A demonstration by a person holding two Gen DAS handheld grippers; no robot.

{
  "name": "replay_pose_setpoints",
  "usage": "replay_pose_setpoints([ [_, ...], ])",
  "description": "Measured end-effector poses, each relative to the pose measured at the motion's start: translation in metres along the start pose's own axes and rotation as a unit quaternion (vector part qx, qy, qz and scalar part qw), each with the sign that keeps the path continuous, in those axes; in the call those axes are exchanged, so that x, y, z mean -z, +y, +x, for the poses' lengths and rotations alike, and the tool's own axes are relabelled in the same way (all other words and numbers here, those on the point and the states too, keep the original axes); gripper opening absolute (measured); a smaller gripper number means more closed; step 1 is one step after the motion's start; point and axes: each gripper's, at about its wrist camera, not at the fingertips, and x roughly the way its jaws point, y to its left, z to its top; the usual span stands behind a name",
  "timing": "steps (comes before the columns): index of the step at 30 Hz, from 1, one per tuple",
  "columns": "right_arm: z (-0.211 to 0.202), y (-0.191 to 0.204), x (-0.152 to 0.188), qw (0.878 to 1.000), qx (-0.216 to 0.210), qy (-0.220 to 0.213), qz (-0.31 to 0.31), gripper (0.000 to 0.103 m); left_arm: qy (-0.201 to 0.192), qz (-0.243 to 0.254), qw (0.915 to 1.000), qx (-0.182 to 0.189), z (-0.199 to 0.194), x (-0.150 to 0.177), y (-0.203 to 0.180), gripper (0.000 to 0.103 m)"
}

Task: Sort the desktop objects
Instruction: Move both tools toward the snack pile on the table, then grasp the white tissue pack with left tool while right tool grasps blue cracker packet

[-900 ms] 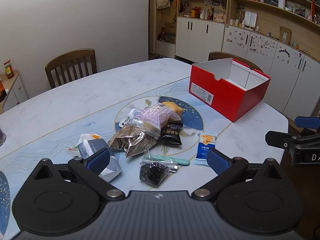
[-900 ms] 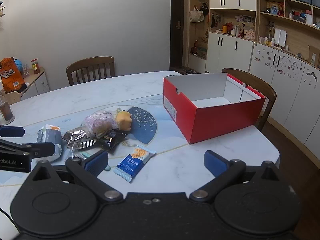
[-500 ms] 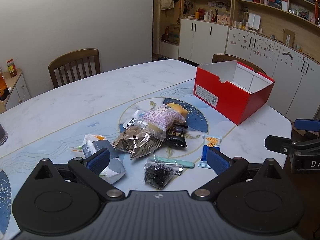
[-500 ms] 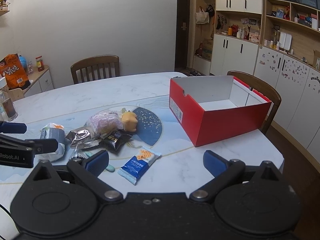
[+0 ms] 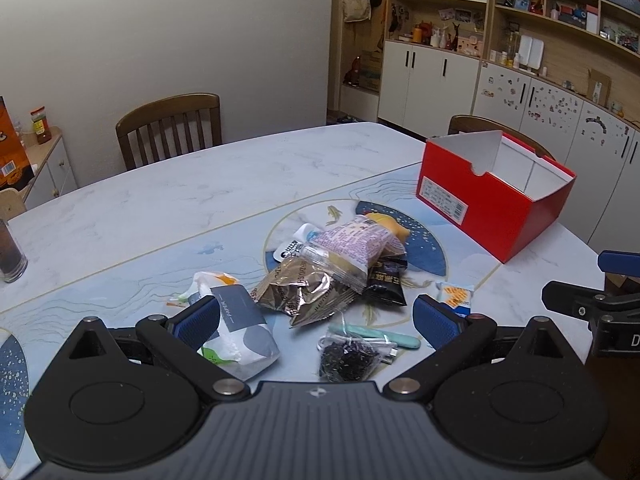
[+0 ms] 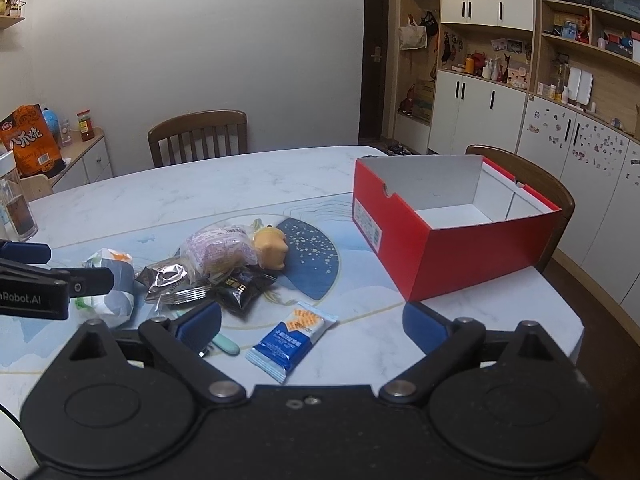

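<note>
Nearest to us, the left gripper (image 5: 316,316) hangs above the tabletop (image 5: 168,208) with its jaws spread wide and nothing between them; the right gripper (image 6: 312,322) is likewise splayed and empty, and shows at 3 o'clock in the left wrist view. Just beyond the left gripper lies a small clear bag of dark bits (image 5: 347,356), touching a mint-green pen-like tool (image 5: 374,333) behind it; at 9 o'clock of these sits a grey and white paper packet (image 5: 240,330). In front of the right gripper a blue and white biscuit packet (image 6: 291,336) lies flat by itself, near the pile's 4 o'clock edge. Farther on is the heap: a crumpled metallic foil bag (image 5: 304,290), a black sachet (image 5: 385,280) beside it, a pinkish clear snack bag (image 5: 352,246) resting on both, and a yellow toy figure (image 6: 274,247) at the heap's far side, on the dark blue round print. Beyond that, at 2 o'clock, an open red shoebox (image 6: 452,248) stands upright with a white inside. Farthest, a wooden chair (image 5: 170,130) stands at 11 o'clock behind the tabletop; a glass jar (image 6: 18,210) sits at its 9 o'clock edge.
</note>
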Motion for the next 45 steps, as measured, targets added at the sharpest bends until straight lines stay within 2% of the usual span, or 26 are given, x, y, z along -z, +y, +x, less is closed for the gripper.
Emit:
replay_pose_setpoints([
  [7, 0.016, 0.005, -0.001, 1.000, 0.003, 0.009, -0.002, 0.095, -0.002, -0.005, 0.9998, -0.018, 0.011, 0.002, 0.009, 0.103],
  [15, 0.040, 0.015, 0.005, 1.000, -0.006, 0.026, -0.015, 0.095, 0.016, -0.014, 0.9985, -0.050, 0.034, 0.008, 0.027, 0.103],
  [19, 0.055, 0.020, 0.007, 0.999, -0.008, 0.031, -0.024, 0.090, 0.023, -0.008, 0.9976, -0.065, 0.046, 0.013, 0.032, 0.103],
  [25, 0.078, 0.023, 0.011, 0.999, -0.002, 0.046, -0.019, 0.088, 0.037, -0.017, 0.9958, -0.082, 0.067, 0.018, 0.042, 0.103],
  [41, 0.130, 0.021, 0.021, 0.995, 0.024, 0.094, 0.010, 0.085, 0.060, -0.029, 0.9934, -0.093, 0.100, 0.022, 0.051, 0.103],
  [45, 0.138, 0.018, 0.022, 0.993, 0.027, 0.107, 0.028, 0.079, 0.067, -0.031, 0.9924, -0.099, 0.106, 0.025, 0.054, 0.103],
])
